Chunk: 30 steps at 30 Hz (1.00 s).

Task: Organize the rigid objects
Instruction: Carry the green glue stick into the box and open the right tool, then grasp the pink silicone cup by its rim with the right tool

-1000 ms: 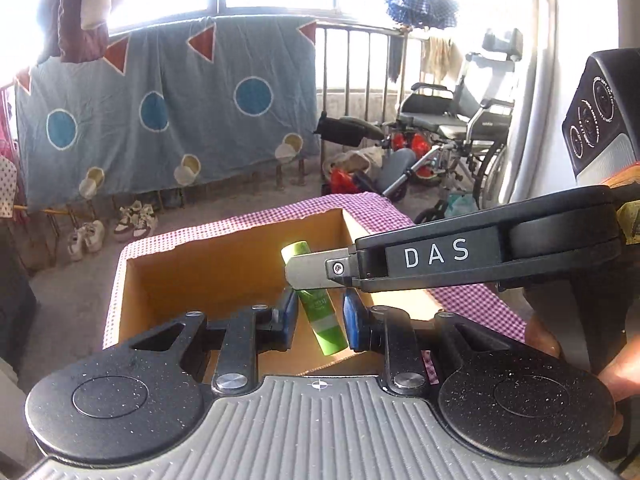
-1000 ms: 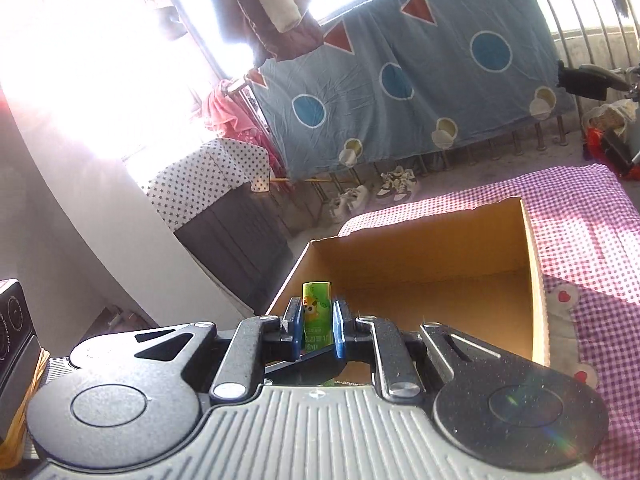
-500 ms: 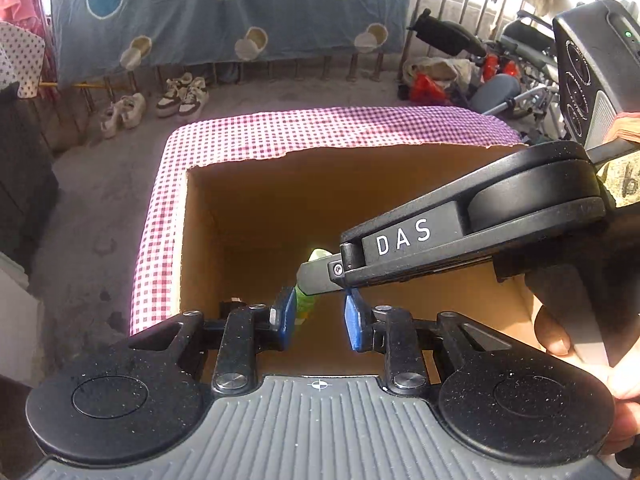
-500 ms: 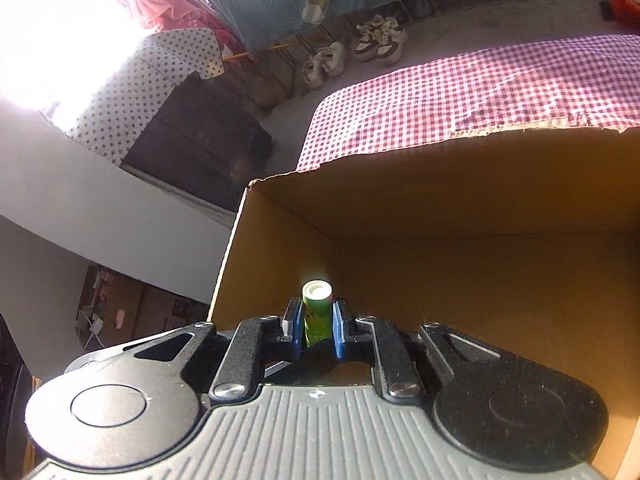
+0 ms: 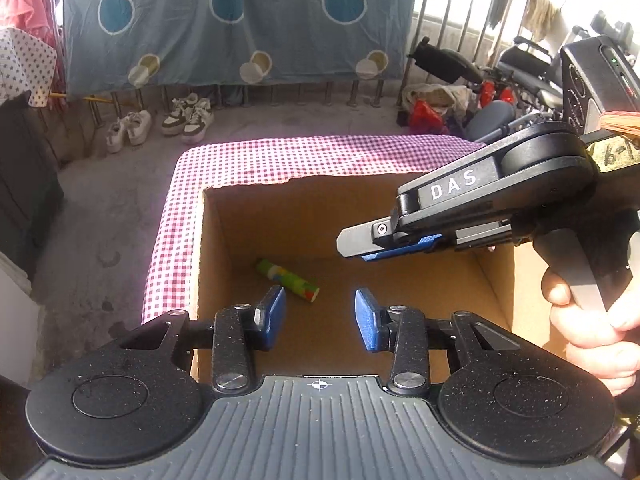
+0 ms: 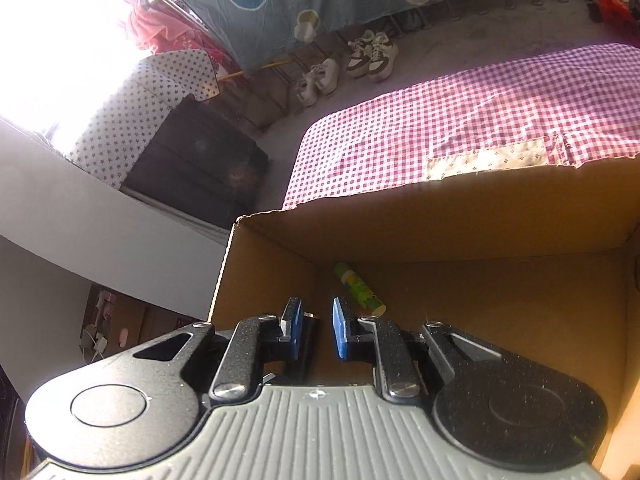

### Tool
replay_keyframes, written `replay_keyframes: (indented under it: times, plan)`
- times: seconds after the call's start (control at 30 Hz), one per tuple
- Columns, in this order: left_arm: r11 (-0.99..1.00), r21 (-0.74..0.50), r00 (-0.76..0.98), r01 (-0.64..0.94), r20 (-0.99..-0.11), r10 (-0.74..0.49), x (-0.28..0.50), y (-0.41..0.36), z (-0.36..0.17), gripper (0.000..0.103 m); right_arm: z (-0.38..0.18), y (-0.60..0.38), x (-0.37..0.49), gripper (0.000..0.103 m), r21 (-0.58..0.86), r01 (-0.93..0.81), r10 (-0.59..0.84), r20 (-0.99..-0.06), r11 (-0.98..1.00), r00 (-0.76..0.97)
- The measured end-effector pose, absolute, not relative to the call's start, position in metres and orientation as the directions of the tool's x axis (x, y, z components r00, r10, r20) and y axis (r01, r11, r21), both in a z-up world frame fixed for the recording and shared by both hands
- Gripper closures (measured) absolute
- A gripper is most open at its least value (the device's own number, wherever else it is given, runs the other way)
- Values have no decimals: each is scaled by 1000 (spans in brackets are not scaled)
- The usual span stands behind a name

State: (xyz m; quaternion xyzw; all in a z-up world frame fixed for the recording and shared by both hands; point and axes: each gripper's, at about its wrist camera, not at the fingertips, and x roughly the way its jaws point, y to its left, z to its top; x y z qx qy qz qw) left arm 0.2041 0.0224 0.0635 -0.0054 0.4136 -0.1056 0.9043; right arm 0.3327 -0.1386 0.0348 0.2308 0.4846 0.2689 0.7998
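A table [image 5: 248,160] draped in a red-and-white checked cloth [image 6: 460,120] carried an open cardboard box [image 5: 240,232], which took up the near part of the table and left a strip of cloth bare along the far edge. Inside the box, a small green tube [image 5: 287,275] with a colourful printed label lay on its side on the box floor, near the far left corner, its length running diagonally from that corner toward the middle. The left hand-held gripper [image 5: 318,316] hung above the box's near side with its blue pads spread wide apart and nothing between them; the tube lay just beyond its left pad, not touching it. The right hand-held gripper [image 6: 316,330] was also over the box, lower and closer to the left wall, its pads parted by a narrower gap and likewise empty, with the tube [image 6: 360,289] lying on the floor just ahead of the right pad. In the left wrist view, the right hand-held gripper [image 5: 360,246] reached in from the right side over the box, held by a hand [image 5: 592,320] gripping its handle.
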Motion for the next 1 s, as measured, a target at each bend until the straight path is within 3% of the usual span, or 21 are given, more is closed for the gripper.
replay_keyframes:
  times: [0.13,0.4,0.47,0.53,0.57,0.7,0.8,1.0]
  plan:
    - [970,-121,662,211,-712,-233,186,28,82,63,63,-170,296,84,652,-241,682,-595,719,425]
    - [935,-151,721,322,-600,-346,112,23,108,47,109,-260,169,82,642,-323,685,-456,695,569]
    - [914,-164,704,372,-592,-393,95,15,103,45,107,-277,139,75,641,-319,670,-428,698,606]
    - [894,-176,676,412,-598,-430,84,6,94,43,100,-292,108,58,636,-304,644,-408,709,647]
    - [881,-182,656,436,-606,-450,78,2,87,42,93,-298,91,55,628,-296,625,-402,720,669]
    - [840,-186,580,509,-647,-495,59,-16,58,33,55,-301,49,54,604,-233,558,-429,762,711]
    - [818,-174,510,548,-706,-492,48,-33,31,31,16,-292,34,54,620,-182,548,-472,763,690]
    - [810,-39,468,585,-799,-377,31,-67,-18,31,-49,-257,24,55,578,-111,513,-601,809,613]
